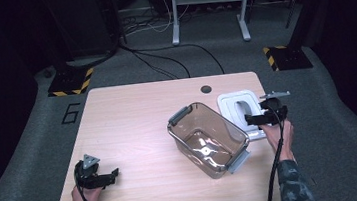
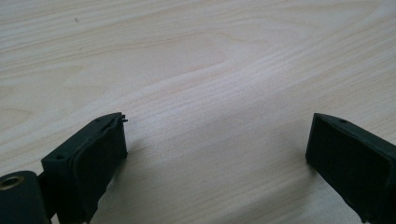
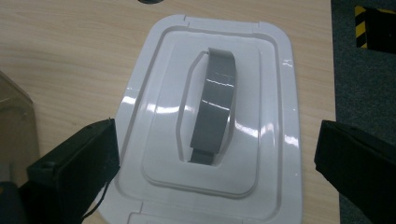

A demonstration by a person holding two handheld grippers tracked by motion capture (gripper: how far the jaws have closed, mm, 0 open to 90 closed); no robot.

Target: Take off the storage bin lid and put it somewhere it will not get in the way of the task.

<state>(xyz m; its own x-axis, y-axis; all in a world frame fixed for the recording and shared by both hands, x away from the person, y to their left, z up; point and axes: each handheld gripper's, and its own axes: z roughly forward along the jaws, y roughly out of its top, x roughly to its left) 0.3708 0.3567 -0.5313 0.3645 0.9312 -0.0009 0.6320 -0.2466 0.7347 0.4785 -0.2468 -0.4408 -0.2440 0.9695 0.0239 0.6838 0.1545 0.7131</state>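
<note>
My right gripper (image 1: 265, 117) spread wide above the white lid (image 3: 210, 121) at the table's (image 1: 135, 135) three o'clock, clear bin (image 1: 208, 138) beside it, my left gripper (image 1: 105, 177) wide open, empty, at seven o'clock.

Pale wooden table (image 1: 135, 135) — black cables (image 1: 162, 62) and hazard-striped bases (image 1: 70, 82) beyond

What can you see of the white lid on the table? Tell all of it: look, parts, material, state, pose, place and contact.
The white lid looks like glossy plastic: a rounded rectangle with stepped raised borders and a grey strap handle arching over a central recess. It lies flat, handle up, off its container, near the table's right edge beside the clear bin. The right gripper hovers above it with its jaws wide open, touching nothing.
</note>
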